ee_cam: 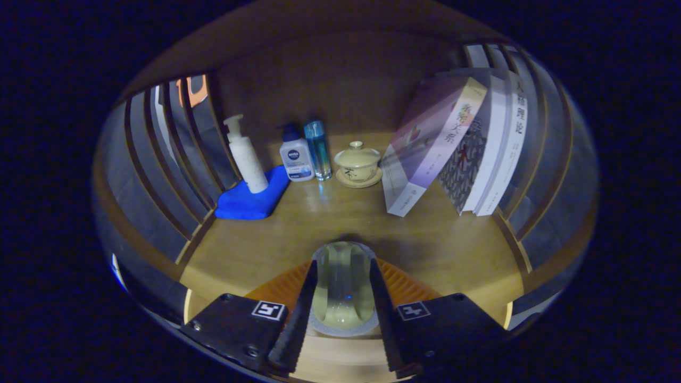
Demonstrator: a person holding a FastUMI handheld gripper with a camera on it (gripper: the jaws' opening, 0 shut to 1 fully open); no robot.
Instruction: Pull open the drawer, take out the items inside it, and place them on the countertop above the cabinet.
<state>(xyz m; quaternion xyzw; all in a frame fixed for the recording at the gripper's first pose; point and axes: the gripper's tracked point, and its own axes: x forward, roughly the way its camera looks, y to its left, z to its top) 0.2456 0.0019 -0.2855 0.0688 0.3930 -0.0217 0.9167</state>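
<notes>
While claw (343,298) grips glass (343,284), countertop (436,239) ahead open.

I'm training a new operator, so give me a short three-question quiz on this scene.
1. True or false: the gripper is shut on a clear glass.
2. What does the pump bottle stand on? A) blue cloth B) saucer C) book
3. What sits between the blue bottle and the books?

Key: 1 true; 2 A; 3 the lidded teacup.
</notes>
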